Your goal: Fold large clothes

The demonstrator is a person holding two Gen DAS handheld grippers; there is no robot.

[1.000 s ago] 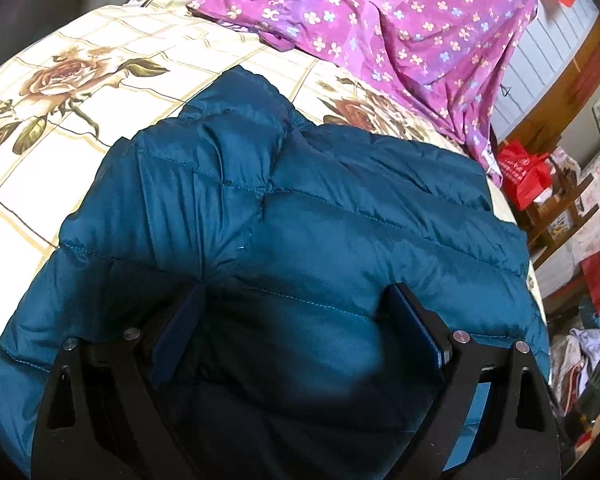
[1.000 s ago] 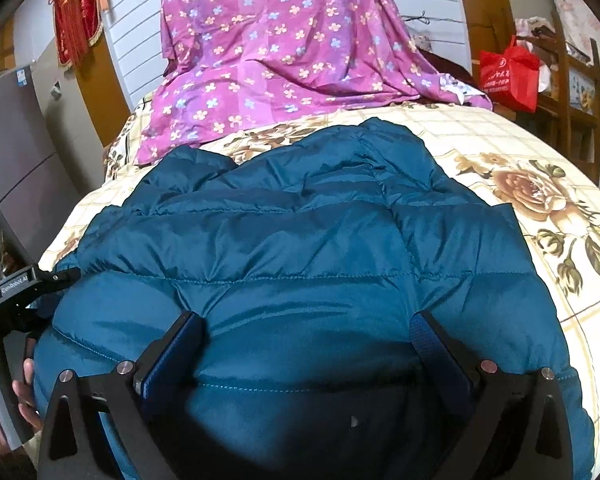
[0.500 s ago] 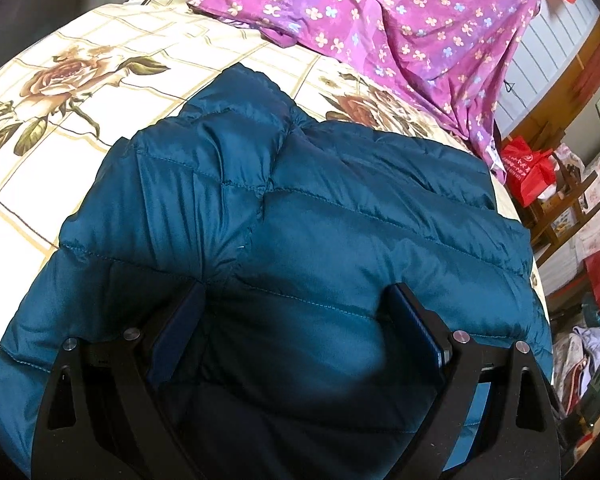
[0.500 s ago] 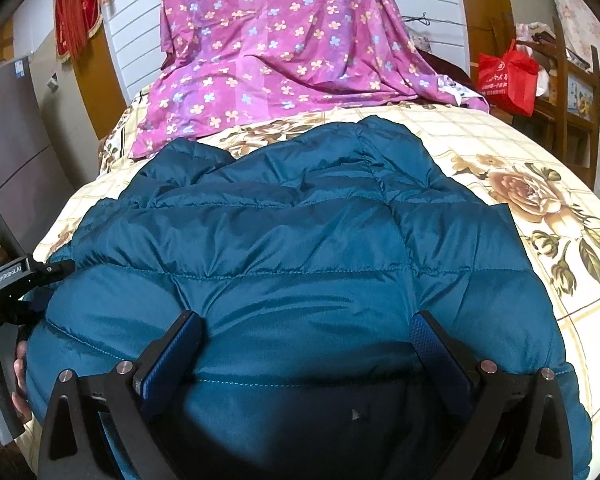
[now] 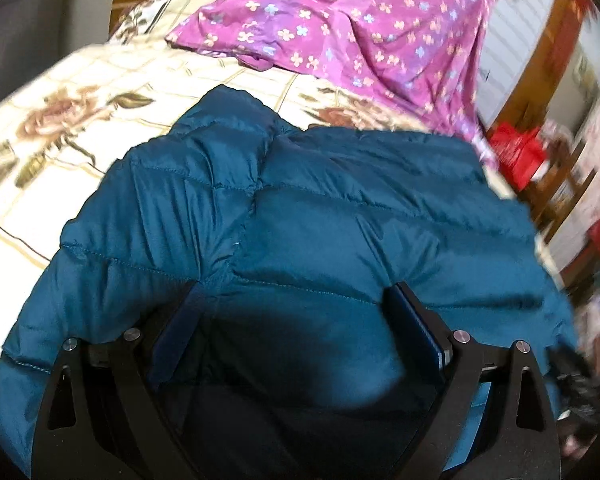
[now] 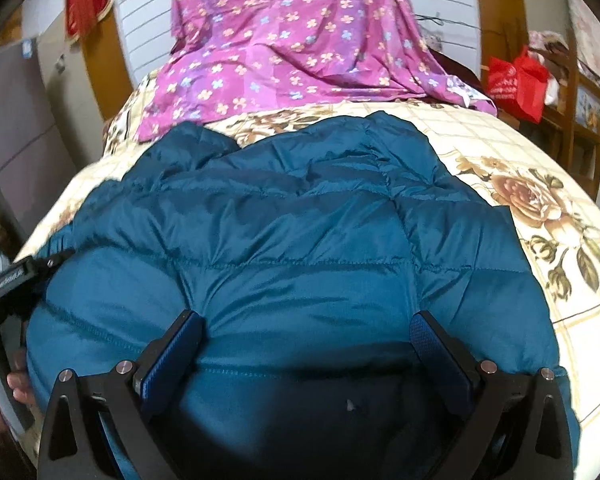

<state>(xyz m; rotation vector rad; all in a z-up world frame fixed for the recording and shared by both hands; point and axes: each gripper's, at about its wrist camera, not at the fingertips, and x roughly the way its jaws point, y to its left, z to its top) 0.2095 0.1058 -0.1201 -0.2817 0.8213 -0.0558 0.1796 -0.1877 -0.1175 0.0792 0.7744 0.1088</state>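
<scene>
A teal quilted puffer jacket [image 5: 308,216] lies spread on a bed with a cream rose-print cover [image 5: 60,120]. My left gripper [image 5: 296,312] is open, its blue-padded fingers [image 5: 178,328] wide apart and pressed on the jacket's near part. In the right wrist view the same jacket [image 6: 300,232] fills the middle. My right gripper [image 6: 306,332] is also open, fingers [image 6: 436,344] spread on the near hem. The left gripper's black body [image 6: 12,280] shows at the jacket's left edge, held by a hand [image 6: 4,384].
A purple flowered sheet [image 6: 284,40] is draped at the far end of the bed. A red bag [image 6: 516,80] and wooden shelves [image 6: 580,112] stand to the right. A grey cabinet [image 6: 16,120] stands on the left.
Both views have shifted and tilted up a little, so more of the far room shows. The left wrist view is now blurred by motion. Both grippers keep the same wide spread.
</scene>
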